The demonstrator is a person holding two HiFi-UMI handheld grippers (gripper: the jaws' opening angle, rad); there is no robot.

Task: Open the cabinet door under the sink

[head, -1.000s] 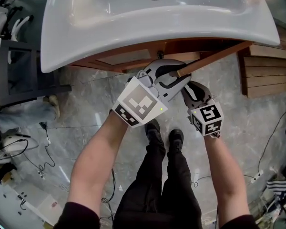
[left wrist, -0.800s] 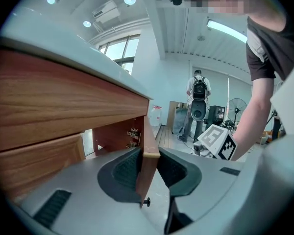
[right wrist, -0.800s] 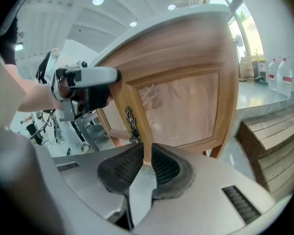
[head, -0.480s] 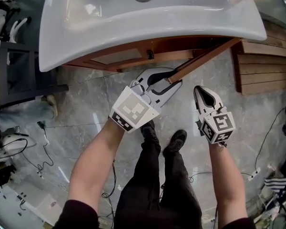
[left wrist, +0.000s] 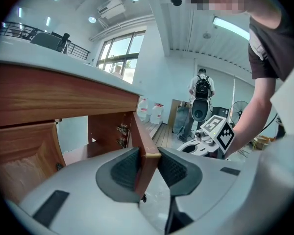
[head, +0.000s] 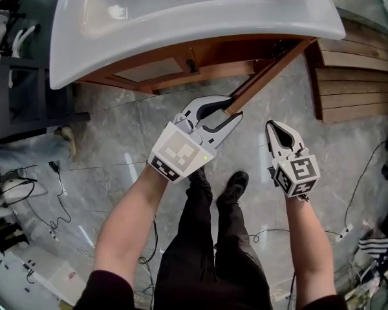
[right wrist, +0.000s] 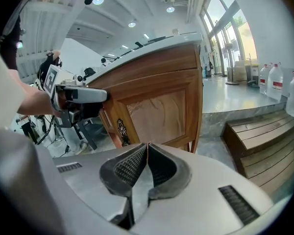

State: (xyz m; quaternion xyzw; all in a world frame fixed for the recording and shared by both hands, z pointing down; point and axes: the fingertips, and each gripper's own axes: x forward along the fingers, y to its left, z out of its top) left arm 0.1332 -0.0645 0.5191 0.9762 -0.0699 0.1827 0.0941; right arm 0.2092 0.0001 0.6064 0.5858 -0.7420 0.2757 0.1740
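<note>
A white sink (head: 74, 57) tops a wooden cabinet. Its right door (head: 271, 70) stands swung out toward me. My left gripper (head: 235, 107) holds the door's free edge. In the left gripper view the door (left wrist: 137, 131) sits between both pads of the left gripper (left wrist: 148, 153), which touch it as the jaws are opening slightly. My right gripper (head: 272, 125) hangs to the right of the door, apart from it, shut and empty. The right gripper view shows its pads pressed together at the right gripper (right wrist: 147, 145), facing the door's panelled outer face (right wrist: 161, 114) and ornate handle (right wrist: 120, 129).
The cabinet's left door (head: 152, 70) stays closed. Wooden steps (head: 355, 82) lie on the floor to the right, and a black rack (head: 26, 95) stands at left. Cables trail over the marble floor. My shoes (head: 236, 183) are just below the grippers.
The door has swung further out with my left gripper on its edge. My right gripper left the door edge, closed, and drew back to the right.
</note>
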